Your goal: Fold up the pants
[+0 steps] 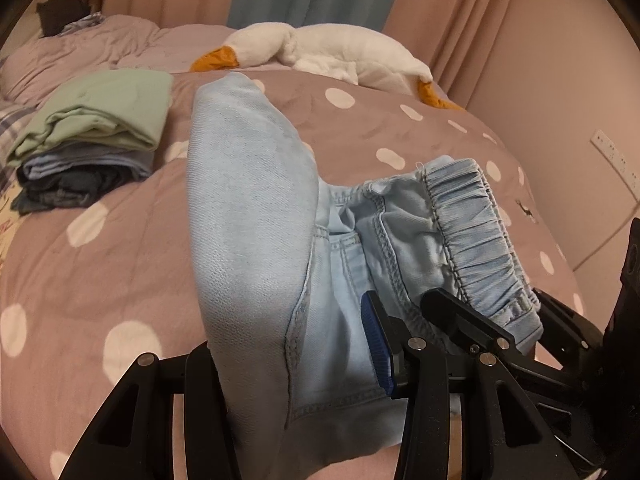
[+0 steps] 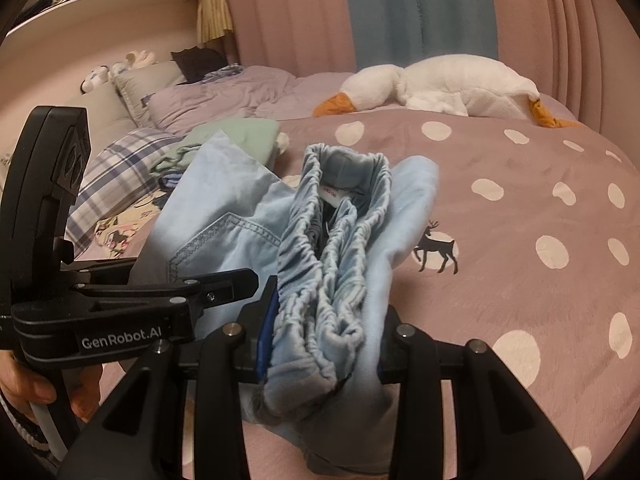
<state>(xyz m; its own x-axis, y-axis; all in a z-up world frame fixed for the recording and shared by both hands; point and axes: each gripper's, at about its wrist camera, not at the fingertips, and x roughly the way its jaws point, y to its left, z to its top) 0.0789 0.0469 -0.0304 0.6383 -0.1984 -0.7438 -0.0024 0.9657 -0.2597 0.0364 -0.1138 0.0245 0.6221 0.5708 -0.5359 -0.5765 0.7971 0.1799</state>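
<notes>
i've got the pants [image 1: 256,240] pinched in both grippers and lifted just above the bedspread [image 1: 100,240], so the cloth hangs free and i can lay it down where i want the fold to fall. my left gripper [image 1: 296,356] is clamped on a thick fold of the seat, near the seam, its jaws held apart only by the bunched denim between them. my right gripper [image 2: 324,344] is squeezing the gathered waistband [image 2: 336,248], both elastic edges pressed together so the top stays aligned. holding them side by side keeps the bundle doubled over instead of sagging open. the pants are pale blue denim, soft and rumpled, with a ruched elastic waist, a small white label inside, and a stitched pocket. a stack of folded clothes [image 1: 92,140] waits to the left, well apart, and a plush goose [image 2: 432,84] lies at the far edge.
</notes>
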